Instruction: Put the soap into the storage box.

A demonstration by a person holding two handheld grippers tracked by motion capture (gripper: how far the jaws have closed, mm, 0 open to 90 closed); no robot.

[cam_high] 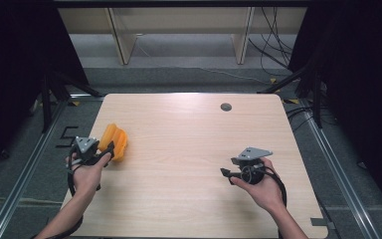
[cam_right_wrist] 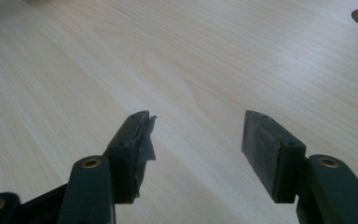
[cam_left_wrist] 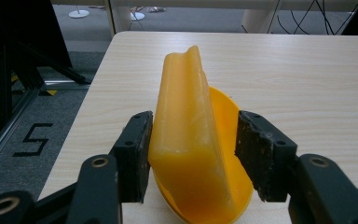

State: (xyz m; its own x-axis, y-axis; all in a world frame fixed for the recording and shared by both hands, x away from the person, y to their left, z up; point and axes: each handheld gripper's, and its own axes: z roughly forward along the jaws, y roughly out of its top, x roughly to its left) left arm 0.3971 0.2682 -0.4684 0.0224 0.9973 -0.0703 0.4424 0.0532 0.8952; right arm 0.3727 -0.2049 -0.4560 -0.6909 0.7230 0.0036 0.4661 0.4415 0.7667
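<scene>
Orange piece [cam_left_wrist: 191, 135]: smooth, glossy, translucent plastic noted. Table [cam_high: 189, 149]: pale wood-grain laminate, matt sheen. Left claw [cam_left_wrist: 193, 154] pads [cam_left_wrist: 256, 149]: black, rough, worn rubber seen; bodies matt plastic.

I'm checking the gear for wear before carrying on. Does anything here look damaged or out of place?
Yes: on the right gripper, a torn, peeling pad curls off one jaw. The orange thing looks squashed or folded between the left gripper's jaws.

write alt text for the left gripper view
A folded orange silicone piece stands on edge between the left claw pads: the left pad touches it and the right pad stands clear. Behind lies the light wooden table, with grey floor beyond its edge.
</scene>
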